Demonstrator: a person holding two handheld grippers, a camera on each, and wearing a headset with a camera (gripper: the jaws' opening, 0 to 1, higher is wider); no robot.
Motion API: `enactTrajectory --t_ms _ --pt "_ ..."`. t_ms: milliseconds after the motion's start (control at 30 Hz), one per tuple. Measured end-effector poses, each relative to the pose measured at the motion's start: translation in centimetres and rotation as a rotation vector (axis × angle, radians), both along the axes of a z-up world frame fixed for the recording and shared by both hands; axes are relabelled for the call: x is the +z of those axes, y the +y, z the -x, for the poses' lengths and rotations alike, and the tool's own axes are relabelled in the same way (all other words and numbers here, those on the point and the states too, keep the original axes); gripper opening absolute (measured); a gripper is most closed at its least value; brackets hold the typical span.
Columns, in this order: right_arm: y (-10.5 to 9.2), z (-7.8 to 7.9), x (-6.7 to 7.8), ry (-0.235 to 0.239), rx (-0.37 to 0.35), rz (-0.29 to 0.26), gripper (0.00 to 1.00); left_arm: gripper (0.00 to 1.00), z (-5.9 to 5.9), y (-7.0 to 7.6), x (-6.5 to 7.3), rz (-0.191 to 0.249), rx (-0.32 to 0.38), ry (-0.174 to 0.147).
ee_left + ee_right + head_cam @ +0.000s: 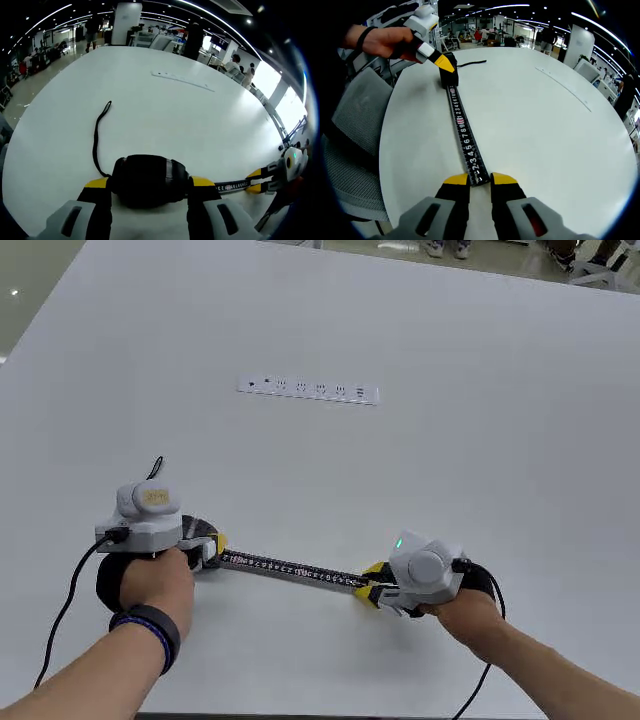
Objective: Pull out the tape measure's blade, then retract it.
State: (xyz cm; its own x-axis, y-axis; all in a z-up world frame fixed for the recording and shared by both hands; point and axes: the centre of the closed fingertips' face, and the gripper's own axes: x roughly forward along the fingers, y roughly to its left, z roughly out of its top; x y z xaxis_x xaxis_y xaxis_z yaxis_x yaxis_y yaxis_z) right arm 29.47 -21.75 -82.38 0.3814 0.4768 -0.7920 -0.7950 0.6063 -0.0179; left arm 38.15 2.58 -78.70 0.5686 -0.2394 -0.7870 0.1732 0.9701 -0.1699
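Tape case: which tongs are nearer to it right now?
Left. The left tongs clamp the case itself. The right tongs grip the tip of the blade, the whole pulled-out length away from the case.

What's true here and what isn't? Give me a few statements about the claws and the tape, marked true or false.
1. The left claw grips the tape's black case. True.
2. The blade is fully wound in. False: it stretches along the table to the right claw.
3. The right claw holds the blade's end. True.
4. The power strip lies between the claws. False: it lies farther off, beyond them.
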Motion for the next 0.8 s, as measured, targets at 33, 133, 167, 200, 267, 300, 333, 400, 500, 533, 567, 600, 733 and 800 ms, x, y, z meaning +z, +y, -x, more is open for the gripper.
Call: enactTrajectory --t_ms 33,133,167,200,267,300,333,400,500,533,567,600,733,800 --pt "0.0 0.0 0.0 0.001 0.001 -0.002 0.15 0.57 0.0 0.0 0.0 0.002 0.002 0.001" --pt "0.2 0.2 0.1 0.000 0.015 0.002 0.15 0.57 0.0 0.1 0.0 0.003 0.003 0.000" --pt "0.2 0.2 0.0 -0.001 0.017 0.002 0.15 0.57 0.0 0.1 0.0 0.003 0.003 -0.002" --pt "0.3 0.2 0.0 0.000 0.019 0.002 0.15 0.57 0.0 0.1 0.0 0.003 0.004 -0.005" --pt "0.4 0.2 0.0 -0.002 0.024 0.003 0.15 0.57 0.0 0.1 0.0 0.004 0.003 -0.002" --pt "0.4 0.2 0.0 -0.002 0.025 0.003 0.15 0.57 0.0 0.1 0.0 0.005 0.004 -0.002" --pt "0.5 0.2 0.0 -0.001 0.025 0.002 0.15 0.57 0.0 0.1 0.0 0.004 0.003 -0.003" --pt "0.7 0.1 0.1 -0.002 0.029 0.002 0.15 0.57 0.1 0.1 0.0 0.005 0.003 -0.003" --pt "1.2 0.0 0.0 0.005 0.035 -0.005 0.15 0.57 0.1 0.1 0.0 0.008 0.002 -0.003" --pt "1.4 -0.1 0.0 0.003 0.039 -0.004 0.15 0.57 0.1 0.1 0.0 0.008 0.001 -0.003" --pt "1.7 -0.2 0.0 0.002 0.045 -0.004 0.15 0.57 0.1 0.2 0.0 0.008 0.000 -0.003" --pt "1.9 -0.3 0.0 0.000 0.049 -0.002 0.15 0.57 0.0 0.2 0.0 0.008 0.000 -0.004" --pt "2.2 -0.5 0.0 -0.003 0.058 0.005 0.15 0.57 0.0 0.2 0.0 0.010 -0.001 -0.002" --pt "2.2 -0.5 0.0 -0.003 0.058 0.005 0.15 0.57 0.0 0.2 0.0 0.010 -0.001 -0.002"
